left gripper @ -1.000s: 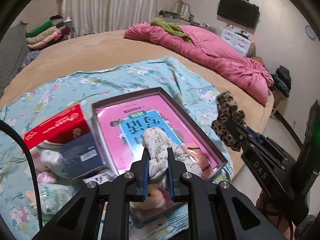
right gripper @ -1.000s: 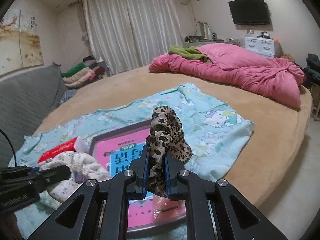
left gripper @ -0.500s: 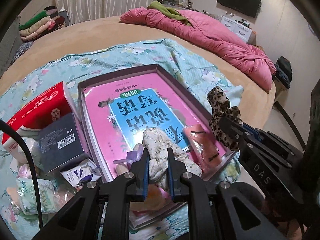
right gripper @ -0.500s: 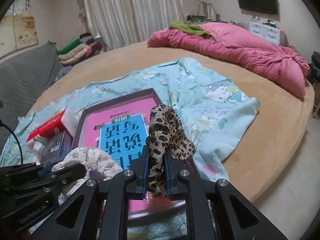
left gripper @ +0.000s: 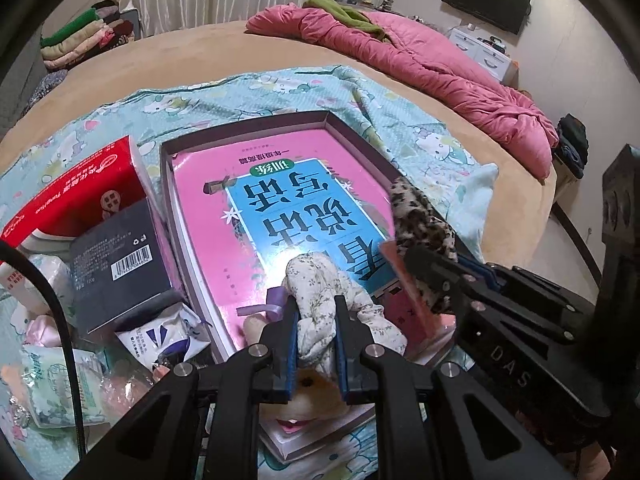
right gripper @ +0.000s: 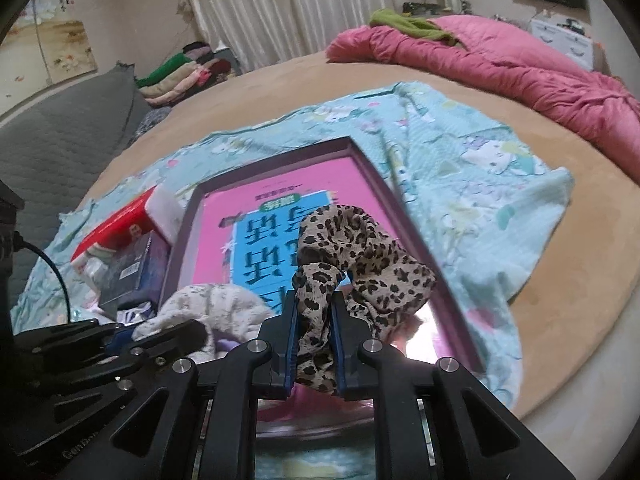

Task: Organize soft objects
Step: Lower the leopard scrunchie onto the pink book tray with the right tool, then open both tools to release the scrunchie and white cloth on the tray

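Observation:
My left gripper (left gripper: 315, 308) is shut on a white floral scrunchie (left gripper: 320, 280), low over the near end of a dark shallow box (left gripper: 344, 128) that holds a pink and blue book (left gripper: 280, 208). My right gripper (right gripper: 313, 304) is shut on a leopard-print scrunchie (right gripper: 352, 252), over the same box (right gripper: 276, 156) near its right side. In the left wrist view the leopard scrunchie (left gripper: 420, 220) and the right gripper show at right. In the right wrist view the floral scrunchie (right gripper: 208, 304) shows at lower left. A plush toy (left gripper: 304, 396) lies under the left fingers.
A red tissue pack (left gripper: 76, 196), a dark carton (left gripper: 120, 256) and small packets (left gripper: 164, 336) crowd the box's left side on a teal cartoon-print blanket (left gripper: 400, 120). A pink quilt (left gripper: 440, 68) lies far across the round tan bed (left gripper: 200, 52). Folded clothes (right gripper: 180, 72) sit far left.
Both grippers have sunk toward the box and tipped further down, each still gripping its scrunchie. The book and box now fill more of both views.

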Action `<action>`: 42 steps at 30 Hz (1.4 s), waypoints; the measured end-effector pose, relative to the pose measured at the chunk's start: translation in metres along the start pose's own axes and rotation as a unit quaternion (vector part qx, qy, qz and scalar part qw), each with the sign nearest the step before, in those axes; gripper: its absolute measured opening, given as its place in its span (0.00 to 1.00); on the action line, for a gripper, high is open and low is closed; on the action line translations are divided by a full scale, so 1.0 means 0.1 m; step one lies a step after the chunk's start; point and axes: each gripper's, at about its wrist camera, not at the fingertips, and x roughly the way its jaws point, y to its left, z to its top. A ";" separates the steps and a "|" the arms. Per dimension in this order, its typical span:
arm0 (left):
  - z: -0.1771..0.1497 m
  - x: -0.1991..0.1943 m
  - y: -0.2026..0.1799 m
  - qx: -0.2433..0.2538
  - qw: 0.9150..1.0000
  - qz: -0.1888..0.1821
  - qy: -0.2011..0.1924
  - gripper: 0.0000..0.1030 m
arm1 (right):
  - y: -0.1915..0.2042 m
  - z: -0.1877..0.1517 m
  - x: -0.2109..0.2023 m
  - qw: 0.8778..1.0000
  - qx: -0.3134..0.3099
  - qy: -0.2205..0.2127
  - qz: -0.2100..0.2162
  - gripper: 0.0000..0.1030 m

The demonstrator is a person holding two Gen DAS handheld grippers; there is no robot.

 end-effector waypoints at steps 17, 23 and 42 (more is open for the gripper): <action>-0.01 0.01 0.08 -0.012 1.000 -0.002 0.000 0.15 | 0.02 -0.03 0.10 0.998 0.019 0.008 0.055 0.31; -0.01 0.03 0.06 -0.008 1.000 -0.005 0.003 0.16 | -0.02 0.00 -0.04 0.997 0.033 -0.026 0.063 0.41; 0.04 -0.03 0.09 -0.020 1.000 -0.009 0.004 0.36 | -0.24 0.02 -0.15 0.995 0.081 -0.050 0.034 0.55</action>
